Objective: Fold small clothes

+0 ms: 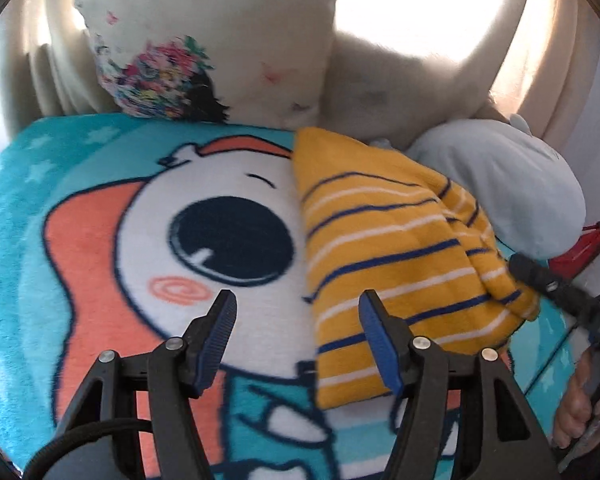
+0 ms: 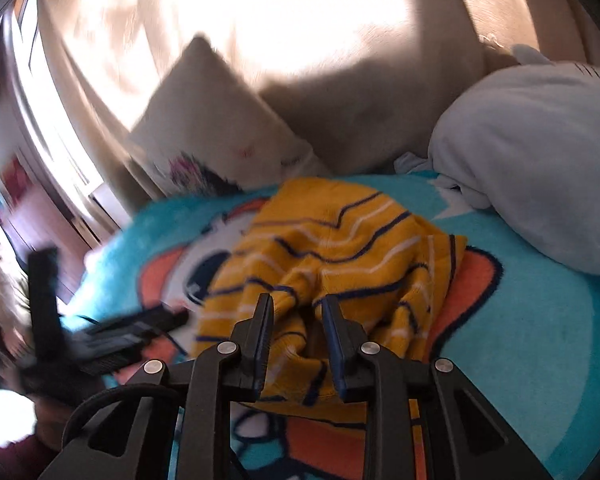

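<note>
Left gripper (image 1: pixel 298 304): blue-padded fingers (image 1: pixel 216 344) spread wide apart, nothing between them, hovering over the cartoon blanket (image 1: pixel 100 240). Right-hand finger overlapping the near left edge of the yellow striped garment (image 1: pixel 384 248) in the left wrist view; touching or above, cannot tell.

Right gripper (image 2: pixel 298 312): fingers (image 2: pixel 262 336) narrowly parted, a bunched fold of the yellow striped garment (image 2: pixel 340 248) sitting in the gap. Pads not pressed flat on the cloth as far as seen, so pinching or merely straddling cannot be told. Seen from the left wrist camera as a dark bar (image 1: pixel 556 288) reaching in from the right blanket edge to the garment's near right corner, held by a hand (image 1: pixel 576 404).

Garment: yellow with navy and white stripes, lying on the right half of the blanket, over the cartoon face's right side, beside the big dark eye (image 1: pixel 230 240). Left side flat and straight-edged, right side folded over and rumpled toward the right gripper.

Beyond, at the blanket's far edge: a cream cushion with a floral print (image 1: pixel 204 52) leaning upright against pale curtains (image 1: pixel 420 8). At the far right corner, a pale blue plush toy (image 1: pixel 500 184) resting on the blanket, just beside the garment. A red object (image 1: pixel 584 244) near the right edge, too small to identify.
</note>
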Available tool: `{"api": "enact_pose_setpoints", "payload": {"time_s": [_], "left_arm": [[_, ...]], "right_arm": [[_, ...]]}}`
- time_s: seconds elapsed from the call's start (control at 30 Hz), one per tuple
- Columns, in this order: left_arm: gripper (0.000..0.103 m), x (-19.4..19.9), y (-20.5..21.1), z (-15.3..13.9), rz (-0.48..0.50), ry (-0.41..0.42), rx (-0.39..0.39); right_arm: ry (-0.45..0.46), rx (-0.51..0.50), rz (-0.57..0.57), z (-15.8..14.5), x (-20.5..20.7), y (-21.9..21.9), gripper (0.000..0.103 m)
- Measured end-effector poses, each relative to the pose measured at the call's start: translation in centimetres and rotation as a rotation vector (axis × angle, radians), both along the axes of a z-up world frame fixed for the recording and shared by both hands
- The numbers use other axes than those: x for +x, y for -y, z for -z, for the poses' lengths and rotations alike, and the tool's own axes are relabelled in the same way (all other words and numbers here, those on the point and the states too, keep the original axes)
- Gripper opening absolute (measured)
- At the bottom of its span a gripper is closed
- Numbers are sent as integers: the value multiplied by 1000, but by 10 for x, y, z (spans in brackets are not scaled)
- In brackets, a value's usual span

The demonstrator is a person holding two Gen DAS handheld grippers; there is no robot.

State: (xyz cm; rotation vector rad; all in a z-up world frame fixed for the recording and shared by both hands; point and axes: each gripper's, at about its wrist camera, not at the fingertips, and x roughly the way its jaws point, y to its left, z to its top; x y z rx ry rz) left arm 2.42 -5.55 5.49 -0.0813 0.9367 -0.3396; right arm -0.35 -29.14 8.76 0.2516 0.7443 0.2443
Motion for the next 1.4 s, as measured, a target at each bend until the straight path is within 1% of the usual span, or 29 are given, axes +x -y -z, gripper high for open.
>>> {"api": "enact_pose_setpoints", "payload": {"time_s": [0.03,0.07,0.1,0.17,0.2,0.23,0.27,0.33,0.4,0.47,0.57,0.63,0.67,0.73,0.77,0.8,0.87,0.9,0.97,1.0,1.03,1.07,1.13,1.2,1.23,1.27,1.33,1.4], "left_arm": [[64,0,-5,0,-7,-3,-9],[65,0,-9,-1,-14,-10,-21],[65,-1,-13,0,-20,-19,-32],[65,-1,-15,3,-17,-25,-39],[65,-2,-16,4,-14,-26,-41],[65,-1,-16,5,-11,-31,-44],[65,-1,-15,6,-10,-34,-47],[65,0,-12,8,-4,-39,-59],[65,0,-8,8,9,-43,-66],[65,-2,-2,6,27,-41,-71],[65,0,13,6,63,-36,-65],[65,1,19,7,74,-41,-73],[65,1,20,7,74,-41,-76],[65,0,20,7,73,-41,-75],[65,-1,20,7,71,-39,-74],[65,-1,18,7,68,-37,-71],[65,-2,15,7,59,-33,-60],[65,-1,13,7,53,-35,-55],[65,1,11,9,44,-44,-50],[65,1,10,10,41,-48,-50],[65,2,9,11,37,-53,-52],[65,2,9,11,35,-57,-55],[65,3,9,11,35,-62,-60],[65,3,12,9,40,-58,-60],[65,3,14,8,43,-54,-60],[65,4,15,7,47,-51,-60],[65,6,20,7,53,-51,-67],[65,8,27,8,65,-56,-75]], "right_arm": [[5,-22,3,4,0,-4,32],[10,-37,12,5,-1,-6,41],[21,-68,35,7,-1,-8,48],[30,-107,56,12,1,-11,49],[14,-103,49,16,4,-11,45],[-13,-88,40,20,7,-10,33],[-43,-66,26,23,9,-8,12],[-50,-46,44,22,9,2,9],[-43,-53,86,17,1,15,7],[-45,-73,126,15,-7,27,6],[-93,-76,159,23,-14,45,6],[-79,-58,156,23,-17,46,7],[-67,-45,164,20,-17,47,10],[-5,0,186,7,-18,48,31],[13,10,192,3,-19,48,51],[36,21,192,-2,-19,47,59],[41,11,178,-6,-16,42,61],[22,-10,171,-4,-12,37,63],[-22,-40,157,7,-2,27,62],[-57,-51,146,15,2,22,42],[-83,-51,125,21,7,19,16],[-111,-52,113,26,10,18,8],[-98,-38,158,24,7,30,7],[-80,-18,218,16,0,51,6],[-81,-20,239,15,-3,60,6],[-87,-43,268,15,-5,66,6],[-112,-81,308,24,-6,74,6],[-177,-81,318,43,-4,82,7]]}}
